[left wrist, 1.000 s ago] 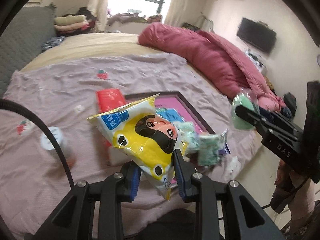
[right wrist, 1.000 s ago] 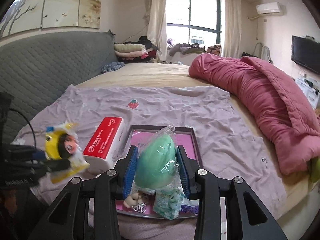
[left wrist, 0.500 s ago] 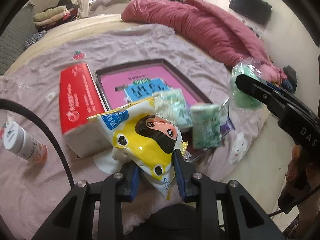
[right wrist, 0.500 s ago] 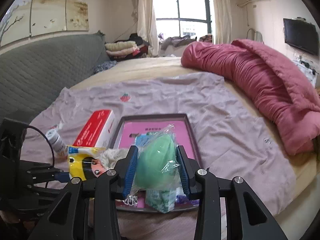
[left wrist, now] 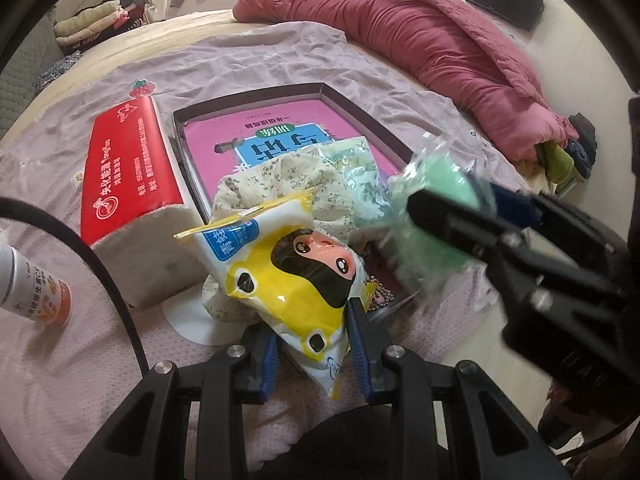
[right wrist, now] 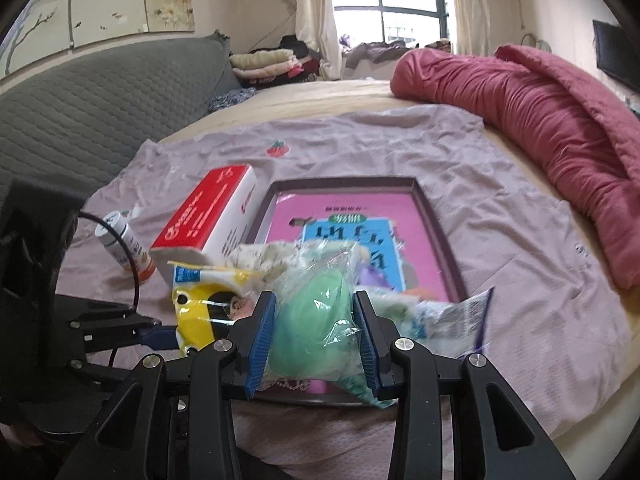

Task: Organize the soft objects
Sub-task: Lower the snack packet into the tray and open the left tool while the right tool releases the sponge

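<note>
Both of your grippers are loaded and low over the near end of the tray (left wrist: 352,105) on the bed.

- Left gripper (left wrist: 314,350): jaws narrowed onto the lower corner of the yellow cartoon-face pouch (left wrist: 288,270). You hold it by the bottom seam, so the body stands up and tips toward the tray, over the floral cloth bundle (left wrist: 276,180) — likely so it can drop in top-first.
- Right gripper (right wrist: 314,338): jaws clamped across the middle of the green soft item in clear wrap (right wrist: 316,330). The wrap bulges above the pads; a mid-body grip keeps it from sliding.
- Other soft packs already crowd the tray's near end; the far half is bare, showing a pink printed sheet.
- The red tissue pack (left wrist: 128,168) lies just beside the tray's left wall, a small bottle (left wrist: 30,284) further left on the lilac sheet (right wrist: 500,216).

Writing: the pouch has a blue panel with white Chinese characters, not fully legible. The red pack carries white Chinese lettering and a round logo; I can't read it. The tray sheet shows large upside-down characters on blue. The bottle label shows a "C".

My judgement: the release is near; free space lies farther in.
</note>
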The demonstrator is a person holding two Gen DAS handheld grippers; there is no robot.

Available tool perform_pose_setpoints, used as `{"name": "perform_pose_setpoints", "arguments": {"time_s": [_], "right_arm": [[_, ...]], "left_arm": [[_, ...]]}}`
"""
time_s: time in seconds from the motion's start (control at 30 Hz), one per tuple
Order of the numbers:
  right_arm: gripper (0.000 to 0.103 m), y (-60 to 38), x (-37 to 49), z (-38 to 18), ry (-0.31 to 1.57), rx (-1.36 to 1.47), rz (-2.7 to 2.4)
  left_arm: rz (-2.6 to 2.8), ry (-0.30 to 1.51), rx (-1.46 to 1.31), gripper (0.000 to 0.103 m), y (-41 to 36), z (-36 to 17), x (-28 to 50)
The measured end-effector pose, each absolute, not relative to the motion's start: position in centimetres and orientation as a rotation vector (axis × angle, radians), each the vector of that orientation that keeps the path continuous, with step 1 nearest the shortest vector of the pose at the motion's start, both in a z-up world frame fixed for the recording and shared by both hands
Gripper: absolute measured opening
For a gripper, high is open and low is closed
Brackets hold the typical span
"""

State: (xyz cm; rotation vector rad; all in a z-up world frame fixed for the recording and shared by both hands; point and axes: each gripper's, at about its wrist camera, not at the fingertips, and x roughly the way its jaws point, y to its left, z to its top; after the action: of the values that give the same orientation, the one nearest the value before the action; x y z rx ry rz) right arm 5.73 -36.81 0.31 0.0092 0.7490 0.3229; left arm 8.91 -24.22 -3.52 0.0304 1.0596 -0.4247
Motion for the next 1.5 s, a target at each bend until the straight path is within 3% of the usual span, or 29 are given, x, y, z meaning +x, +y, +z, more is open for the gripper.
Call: {"name": "perform_pose_setpoints", "arguments": {"time_s": [0.63,0.87,1.03,1.1,1.2,1.5], "right_arm": [[0.04,-36.2,7.6,-3.1,0.806,-0.073,0.265],[0.048,-36.2,7.6,-3.1,0.782,-0.045,0.288],[0.053,-36.2,6.9,-2.1,0.739,-0.041,0.296],[0.053,-36.3,6.4,-1.3,0.706,-0.039,0.295],[0.056,-36.7,5.9,-0.2,0.664,-0.009,0.3],[0.06,-36.7,4.6,3.0,0.59,0.008,0.295]], "left_arm": [[-0.43,1.062,-0.016,0.032,-23.4,-4.9,10.2],[-0.494,1.073,-0.069,0.034,-22.8,-5.1,10.4],[-0.534,1.063,-0.13,0.043,-21.9,-4.9,10.3],[-0.522,1.049,-0.137,0.056,-21.5,-4.4,10.1],[-0.503,1.051,-0.149,0.064,-21.0,-4.0,9.8],[-0.473,1.053,-0.144,0.067,-19.5,-2.8,7.7]]}}
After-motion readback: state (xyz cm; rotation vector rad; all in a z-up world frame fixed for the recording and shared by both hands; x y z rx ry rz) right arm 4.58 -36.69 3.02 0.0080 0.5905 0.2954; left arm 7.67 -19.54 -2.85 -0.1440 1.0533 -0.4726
